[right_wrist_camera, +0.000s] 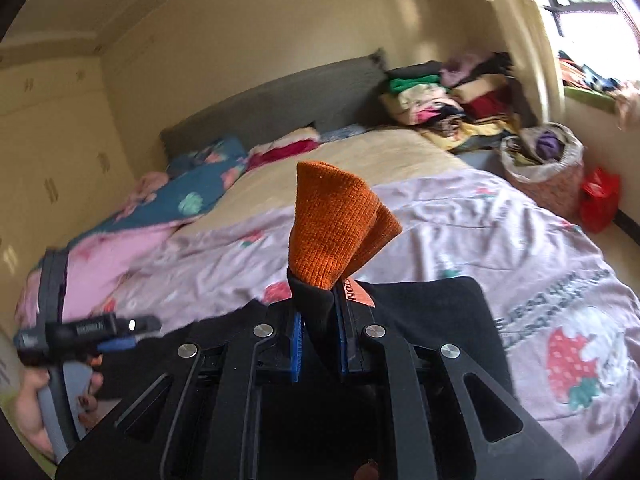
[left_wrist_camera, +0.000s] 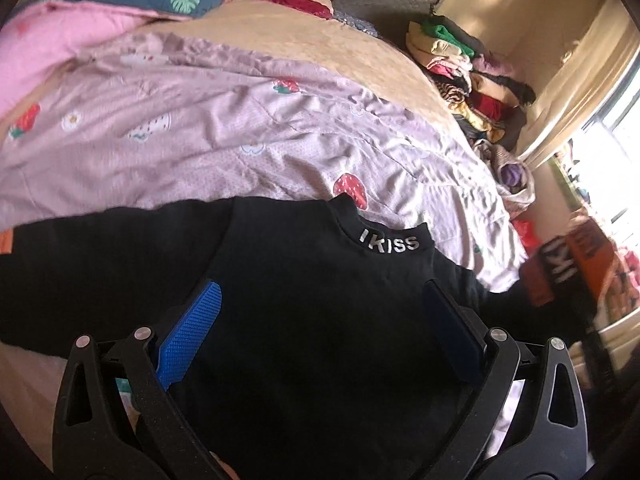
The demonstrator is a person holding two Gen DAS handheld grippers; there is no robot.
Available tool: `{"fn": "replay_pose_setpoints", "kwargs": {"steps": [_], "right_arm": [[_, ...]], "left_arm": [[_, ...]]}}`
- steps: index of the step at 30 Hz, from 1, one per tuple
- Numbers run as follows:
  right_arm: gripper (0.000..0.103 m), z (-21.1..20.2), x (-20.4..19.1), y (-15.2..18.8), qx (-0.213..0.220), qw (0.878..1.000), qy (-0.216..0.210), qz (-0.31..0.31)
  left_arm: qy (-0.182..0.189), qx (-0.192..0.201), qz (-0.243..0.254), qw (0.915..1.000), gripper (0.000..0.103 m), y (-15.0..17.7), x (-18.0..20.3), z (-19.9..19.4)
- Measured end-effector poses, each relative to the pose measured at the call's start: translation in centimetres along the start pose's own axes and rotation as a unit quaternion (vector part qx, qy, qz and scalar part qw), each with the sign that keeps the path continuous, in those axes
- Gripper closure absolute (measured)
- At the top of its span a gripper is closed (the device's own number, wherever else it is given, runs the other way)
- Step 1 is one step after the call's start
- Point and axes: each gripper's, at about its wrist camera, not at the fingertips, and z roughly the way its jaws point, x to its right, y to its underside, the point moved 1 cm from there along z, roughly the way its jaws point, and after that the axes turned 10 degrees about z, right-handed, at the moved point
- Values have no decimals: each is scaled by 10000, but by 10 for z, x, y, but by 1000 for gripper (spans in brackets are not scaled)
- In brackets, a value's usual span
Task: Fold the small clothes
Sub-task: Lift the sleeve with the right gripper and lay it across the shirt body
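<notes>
Black long-sleeved top with a high collar printed "IKISS" in white (left_wrist_camera: 304,320) lies spread on the bed, over the pale pink quilted bedspread with strawberry and flower prints (left_wrist_camera: 240,128), collar pointing away from the left wrist camera

Left gripper (left_wrist_camera: 320,312) hovers over the body of the top, its blue ribbed fingers (left_wrist_camera: 192,332) spread wide apart, released, gripping nothing; black fabric shows between them but the pads do not press on it

Right gripper (right_wrist_camera: 319,344) is clenched on the sleeve end of the same top: black fabric pinched between the blue pads, and the orange ribbed knit cuff (right_wrist_camera: 340,224) sticks up above the fingers, folded on itself. An orange label with dark lettering (right_wrist_camera: 358,294) sits just beside the right finger. From the left wrist view that lifted sleeve end appears blurred at the right edge, off the side of the bed

A person's hand (right_wrist_camera: 36,412) holds the left gripper's handle at lower left of the right wrist view

Stack of folded mixed-colour clothes (right_wrist_camera: 444,96) by the grey padded headboard (right_wrist_camera: 280,100), woven basket lined with a plastic bag (right_wrist_camera: 544,168) on the floor near it
</notes>
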Motion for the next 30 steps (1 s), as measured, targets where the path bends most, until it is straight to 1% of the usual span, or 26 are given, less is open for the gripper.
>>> {"fn": "replay_pose_setpoints", "kwargs": {"steps": [4,6,8,9,12,15,16,17,18,19,21,23,26,29,30], "right_arm": [[91,22,-29,25,-310,9985,-138,-441],[91,33,-39,36,-408,9971,-95,-643],[91,41,-46,46,-544,9956,-132,-748],[91,45,-49,52,-604,9947,-110,-822],[89,57,-61,68,-842,9907,-139,-1057],[87,67,-67,82,-1218,9855,-299,-1139],[82,69,-67,82,-1346,9839,-379,-1110],[74,70,-66,84,-1503,9813,-510,-1088],[53,69,-67,84,-1604,9790,-685,-1054],[41,63,-68,83,-1657,9769,-909,-1001],[40,54,-68,76,-1628,9760,-1132,-905],[40,47,-62,67,-1563,9766,-1270,-753],[40,44,-42,49,-1416,9831,-1020,-553],[40,44,-17,37,-1364,9873,-771,-242],[40,44,-11,33,-1351,9881,-714,-159]], "left_arm": [[539,-16,-261,9982,9,8,-13,2],[754,-26,-351,9965,9,12,-16,3],[1070,-54,-453,9932,9,17,-18,6],[1293,-89,-532,9901,9,21,-19,10],[1625,-170,-772,9835,9,28,-24,18],[1763,-188,-959,9795,9,31,-29,25],[1776,-194,-1006,9788,9,33,-31,27],[1792,-203,-1037,9781,9,34,-33,27],[1816,-216,-1080,9772,9,35,-36,28],[1818,-238,-1108,9768,9,37,-37,29],[1785,-287,-1136,9769,9,41,-41,31],[1782,-328,-1154,9767,9,44,-45,33],[1700,-461,-1099,9782,9,51,-44,40],[1864,-610,-1050,9749,9,58,-35,48],[1863,-641,-1039,9749,9,61,-31,50]]}}
